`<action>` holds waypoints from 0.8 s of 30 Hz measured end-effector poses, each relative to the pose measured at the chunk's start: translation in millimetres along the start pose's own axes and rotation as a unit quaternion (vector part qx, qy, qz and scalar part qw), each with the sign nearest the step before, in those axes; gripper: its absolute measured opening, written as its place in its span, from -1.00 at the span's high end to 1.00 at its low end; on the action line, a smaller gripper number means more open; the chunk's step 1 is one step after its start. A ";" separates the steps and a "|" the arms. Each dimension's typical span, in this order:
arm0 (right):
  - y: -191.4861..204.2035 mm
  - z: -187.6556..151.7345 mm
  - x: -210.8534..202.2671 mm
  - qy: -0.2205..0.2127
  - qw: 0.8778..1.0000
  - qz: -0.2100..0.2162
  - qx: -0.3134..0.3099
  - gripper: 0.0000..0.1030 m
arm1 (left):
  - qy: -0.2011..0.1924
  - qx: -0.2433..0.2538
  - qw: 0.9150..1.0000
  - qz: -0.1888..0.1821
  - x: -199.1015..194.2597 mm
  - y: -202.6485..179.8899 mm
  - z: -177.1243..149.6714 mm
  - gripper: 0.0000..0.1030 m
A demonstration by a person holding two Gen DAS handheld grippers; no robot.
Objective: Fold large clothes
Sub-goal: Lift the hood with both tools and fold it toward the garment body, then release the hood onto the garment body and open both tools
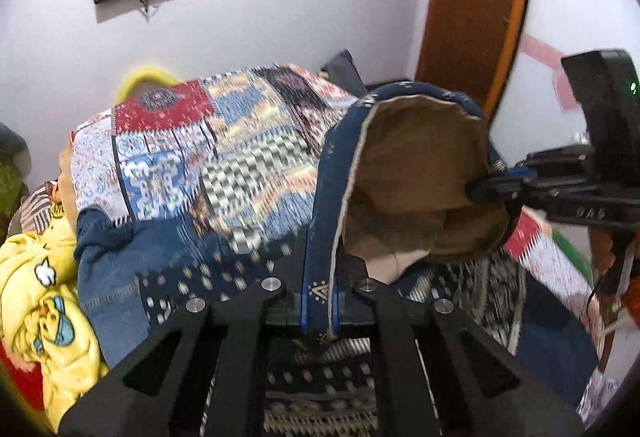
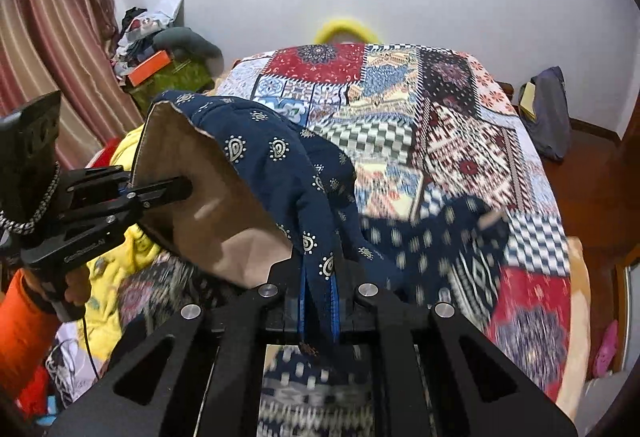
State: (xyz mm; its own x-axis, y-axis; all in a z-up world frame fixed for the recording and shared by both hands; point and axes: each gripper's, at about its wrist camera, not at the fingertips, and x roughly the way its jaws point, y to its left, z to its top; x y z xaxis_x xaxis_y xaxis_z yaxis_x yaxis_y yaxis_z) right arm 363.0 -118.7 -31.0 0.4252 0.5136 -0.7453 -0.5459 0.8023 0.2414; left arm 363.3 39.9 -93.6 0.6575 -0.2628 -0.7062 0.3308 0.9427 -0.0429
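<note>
One bed (image 2: 460, 125) fills the room ahead of me, under one patchwork cover (image 1: 208, 141). One navy printed garment (image 2: 260, 149) with a tan lining hangs lifted above it, stretched between my two claws, its lower part trailing on the cover. One yellow cartoon blanket (image 1: 36, 301) lies bunched at the bed's left side. My left claw (image 1: 320, 307) is pinching a navy hem edge tight. My right claw (image 2: 318, 307) is pressed together on another fold of the same cloth.
</note>
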 end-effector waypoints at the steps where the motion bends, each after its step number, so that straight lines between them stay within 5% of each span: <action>1: -1.0 -8.5 -3.0 0.006 1.000 0.003 0.004 0.84 | 0.014 0.004 1.000 -0.001 1.3 -5.5 -7.6 0.87; 4: -4.3 -34.7 -4.5 0.030 0.999 0.017 0.024 0.84 | 0.059 0.009 0.998 -0.006 7.0 -17.0 -33.3 0.87; 7: -4.6 -57.7 0.4 0.058 0.997 0.027 0.035 0.76 | 0.092 0.010 0.996 -0.011 8.8 -26.2 -57.6 0.62; 9: -4.1 -69.9 1.9 0.076 0.996 0.031 0.037 0.76 | 0.113 -0.002 0.994 -0.016 8.2 -29.3 -74.2 0.13; 10: -1.6 -76.1 2.0 0.085 0.995 0.028 0.034 0.76 | 0.122 -0.013 0.992 -0.019 6.2 -30.5 -82.9 0.07; 13: 6.1 -92.7 -1.5 0.108 0.994 0.006 0.018 0.45 | 0.135 -0.028 0.990 -0.038 -3.9 -34.8 -101.9 0.05; 15: 11.0 -100.0 -9.5 0.103 0.995 -0.002 0.006 0.23 | 0.134 -0.026 0.990 -0.035 -14.9 -38.3 -110.4 0.03; 21: 18.1 -97.6 -37.3 0.075 0.997 -0.008 -0.017 0.19 | 0.094 -0.028 0.995 -0.007 -53.7 -36.6 -103.1 -0.10; 24: 19.1 -88.1 -43.3 0.050 0.999 -0.012 -0.013 -0.05 | 0.056 -0.048 0.997 -0.006 -67.0 -30.5 -84.2 -0.18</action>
State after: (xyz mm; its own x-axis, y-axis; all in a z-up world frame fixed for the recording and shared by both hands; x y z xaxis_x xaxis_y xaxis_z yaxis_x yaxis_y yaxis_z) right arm 270.5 -152.4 -48.9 0.3649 0.4611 -0.8089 -0.5557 0.8049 0.2082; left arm 252.1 46.1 -104.4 0.5714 -0.2555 -0.7799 0.2682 0.9563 -0.1168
